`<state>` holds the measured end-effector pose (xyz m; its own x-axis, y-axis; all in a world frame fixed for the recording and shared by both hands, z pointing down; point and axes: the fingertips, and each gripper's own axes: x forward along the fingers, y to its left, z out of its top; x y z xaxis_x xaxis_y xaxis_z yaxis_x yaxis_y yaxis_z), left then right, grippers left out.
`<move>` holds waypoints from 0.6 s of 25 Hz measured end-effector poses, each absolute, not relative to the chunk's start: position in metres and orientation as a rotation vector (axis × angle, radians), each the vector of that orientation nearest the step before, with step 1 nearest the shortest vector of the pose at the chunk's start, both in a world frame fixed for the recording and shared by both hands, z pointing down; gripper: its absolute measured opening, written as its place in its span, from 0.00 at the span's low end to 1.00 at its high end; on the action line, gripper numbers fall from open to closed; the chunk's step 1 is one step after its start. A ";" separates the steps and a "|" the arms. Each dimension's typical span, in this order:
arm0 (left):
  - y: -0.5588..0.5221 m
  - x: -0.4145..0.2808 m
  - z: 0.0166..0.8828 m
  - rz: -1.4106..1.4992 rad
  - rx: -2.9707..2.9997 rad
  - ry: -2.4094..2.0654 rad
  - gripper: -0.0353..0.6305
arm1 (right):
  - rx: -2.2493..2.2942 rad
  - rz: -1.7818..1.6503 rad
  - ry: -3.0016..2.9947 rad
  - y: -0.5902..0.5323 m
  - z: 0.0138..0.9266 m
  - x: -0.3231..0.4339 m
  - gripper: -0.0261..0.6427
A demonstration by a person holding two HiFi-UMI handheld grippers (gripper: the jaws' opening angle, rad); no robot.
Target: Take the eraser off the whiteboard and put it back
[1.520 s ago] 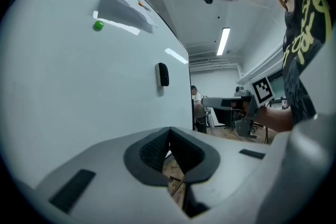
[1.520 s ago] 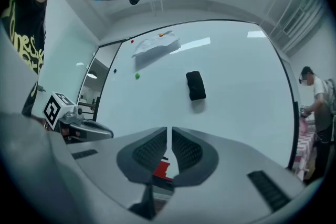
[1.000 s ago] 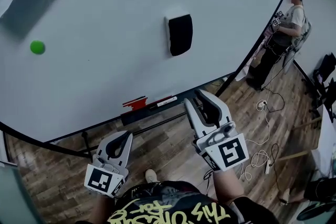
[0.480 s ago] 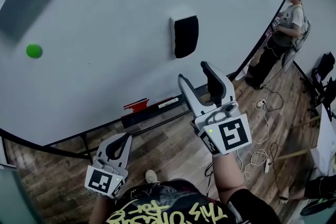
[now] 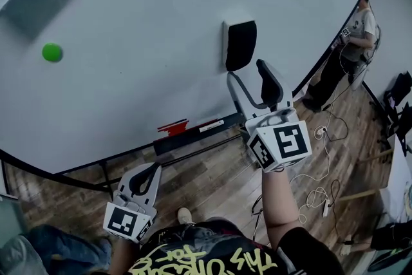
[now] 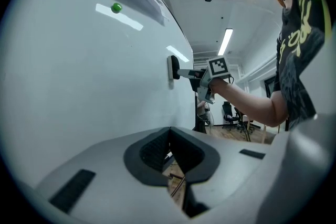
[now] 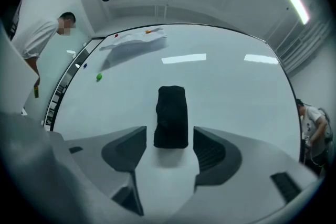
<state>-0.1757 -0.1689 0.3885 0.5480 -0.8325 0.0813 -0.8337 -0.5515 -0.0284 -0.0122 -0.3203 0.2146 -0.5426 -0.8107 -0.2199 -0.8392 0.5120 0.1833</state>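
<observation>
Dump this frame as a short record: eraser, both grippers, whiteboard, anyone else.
eraser: black, stuck upright on the whiteboard, not yet taken
right gripper: open, jaws have just been opening; tips flank the eraser's lower end with gaps on both sides, no grip
left gripper: shut, empty, held low
whiteboard extras: green magnet far left in head view; tray along the bottom edge
other: second person standing at the whiteboard's far end
</observation>
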 end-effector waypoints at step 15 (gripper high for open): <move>-0.173 -0.192 0.382 0.078 2.698 -1.545 0.06 | -1.479 0.406 2.624 -0.346 0.204 -0.021 0.44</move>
<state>-0.1918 -0.1734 0.3819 0.5051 -0.8610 0.0589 -0.8626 -0.5059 0.0024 -0.0214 -0.3457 0.2036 -0.5225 -0.8245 -0.2173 -0.8516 0.4922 0.1804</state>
